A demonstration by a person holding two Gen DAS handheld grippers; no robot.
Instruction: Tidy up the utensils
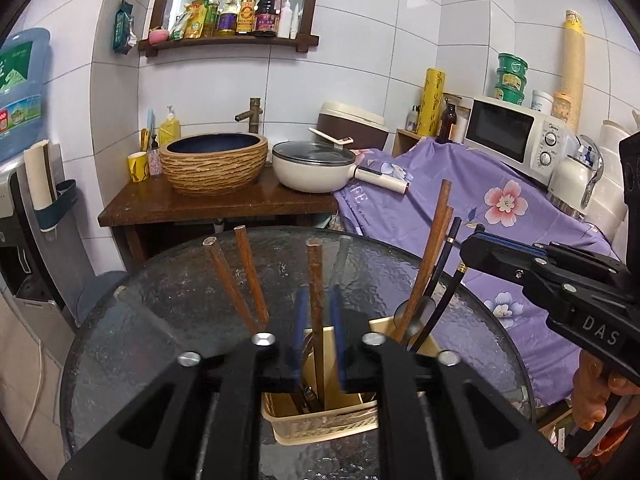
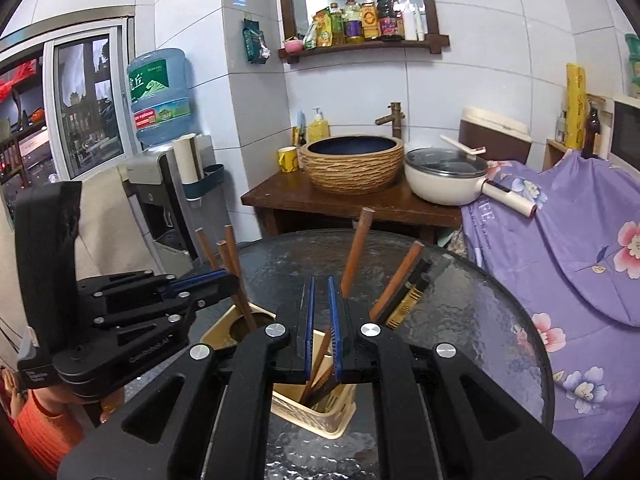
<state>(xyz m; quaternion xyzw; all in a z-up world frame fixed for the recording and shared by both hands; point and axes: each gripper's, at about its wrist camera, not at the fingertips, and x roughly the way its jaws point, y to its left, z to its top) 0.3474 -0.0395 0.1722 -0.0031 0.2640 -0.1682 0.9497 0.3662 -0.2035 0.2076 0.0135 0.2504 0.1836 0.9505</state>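
- Left gripper (image 1: 319, 320) is over the cream utensil holder (image 1: 320, 428); a brown chopstick (image 1: 315, 280) stands upright between its blue pads (image 1: 301, 320).
- The left fingers are released. The chopstick sits near the left pad, with a gap visible on the other side, and its lower end is down inside the holder.
- Right gripper (image 2: 321, 320) is over the same holder, fingers clenched to a thin slit.
- A slanted brown stick (image 2: 318, 364) shows through that slit and runs down into the holder. It is unclear whether the pads pinch it.
- The holder stands on the round textured glass table (image 1: 160, 300), right under both grippers.
- Two brown chopsticks (image 1: 240, 276) lean out left of the left gripper.
- More brown chopsticks (image 1: 430, 248) and black ones (image 1: 448, 264) lean right, out of another compartment, close beside the fingers.
- From the right wrist, the left gripper body crowds the left side, just beside the leaning sticks.
- Behind are a wooden stand with a woven-look basin (image 1: 214, 164) and a white lidded pot (image 1: 314, 168). A purple flowered cloth (image 1: 500, 208) is on the right and a microwave (image 1: 516, 136) behind it.
- The chopsticks are reddish-brown wood with flat ends. The black ones have gold bands.
- The holder is beige plastic with a patterned rim.
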